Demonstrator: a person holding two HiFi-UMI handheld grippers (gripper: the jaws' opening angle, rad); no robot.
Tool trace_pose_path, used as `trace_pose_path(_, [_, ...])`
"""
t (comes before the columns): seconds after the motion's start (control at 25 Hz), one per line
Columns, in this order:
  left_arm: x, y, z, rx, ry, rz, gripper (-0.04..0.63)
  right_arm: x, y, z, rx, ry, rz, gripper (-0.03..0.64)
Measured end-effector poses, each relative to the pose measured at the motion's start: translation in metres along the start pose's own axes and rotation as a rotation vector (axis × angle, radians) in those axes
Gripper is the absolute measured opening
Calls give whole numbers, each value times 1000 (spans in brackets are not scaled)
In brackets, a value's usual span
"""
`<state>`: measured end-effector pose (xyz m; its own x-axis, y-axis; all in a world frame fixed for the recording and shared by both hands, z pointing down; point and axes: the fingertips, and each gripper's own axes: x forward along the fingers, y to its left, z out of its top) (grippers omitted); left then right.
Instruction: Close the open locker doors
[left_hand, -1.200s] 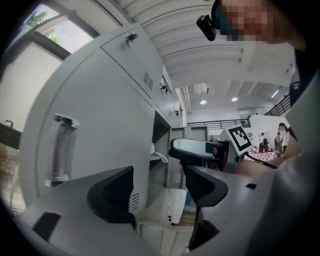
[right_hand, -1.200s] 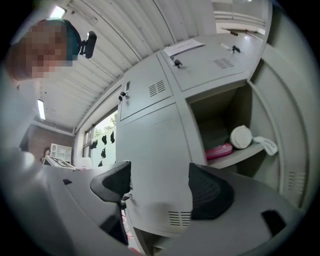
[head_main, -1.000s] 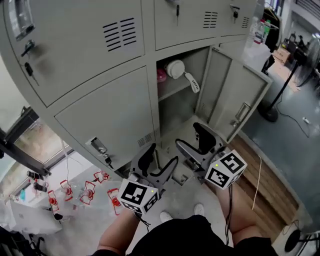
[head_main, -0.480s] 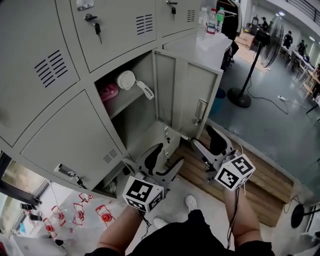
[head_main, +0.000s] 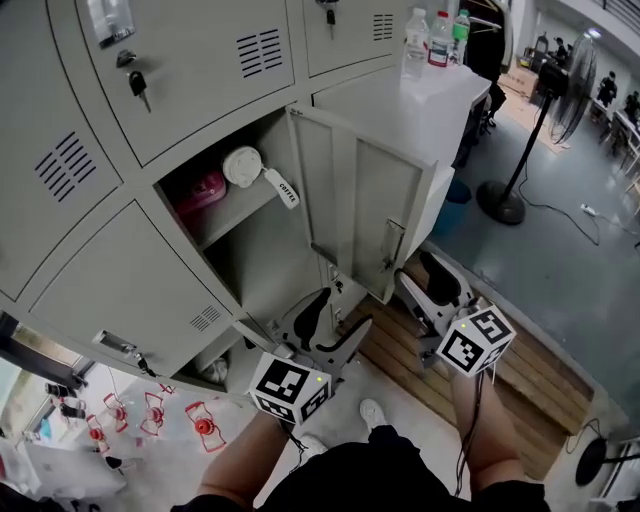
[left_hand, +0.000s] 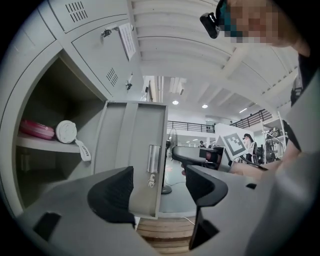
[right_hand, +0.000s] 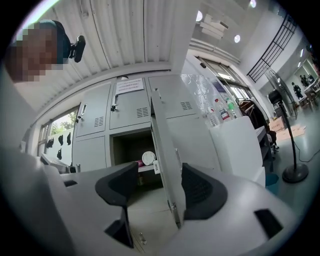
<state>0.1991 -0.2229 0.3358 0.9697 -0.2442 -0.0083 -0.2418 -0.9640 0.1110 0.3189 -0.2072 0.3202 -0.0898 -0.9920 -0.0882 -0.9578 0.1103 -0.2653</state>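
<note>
- The left gripper points level with its jaws spread and nothing pinched. The open locker door stands just ahead of it, and the door's free edge with its latch plate shows through the gap between the jaws.
- The right gripper is beside the left one, to its right, on the outer side of the door near the door's lower corner.
- Its jaws have just been closing and stand apart. The door's thin edge runs up between them, closer to the right pad (I cannot tell whether it touches).
- Ahead and to the left of both grippers is the open compartment. On its shelf lie a pink object and a white round object with a strap hanging over the shelf edge.
- The lockers left of the left gripper and above the compartment are shut (a key hangs in one upper door).
- Under and right of the right gripper lies a slatted wooden floor strip, with a standing fan well beyond it.
</note>
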Motion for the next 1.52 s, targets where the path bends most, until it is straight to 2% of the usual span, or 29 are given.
trace_pose_path(0.4, [36,9,-7,-2,1,104,334,31,-24,-10,22,57,155,221])
trace_pose_path(0.76, [44,20,-11,-22,-18,171,334,48,-25,-18,18,105,258,143])
trace_pose_path(1.16, [33,30,-7,-21,-32,194,334,51,-3,-24,-22,125,324,155])
trace_pose_path(1.52, [0,37,-8,-32,-27,208,334,50,36,-35,-45,139,372,169])
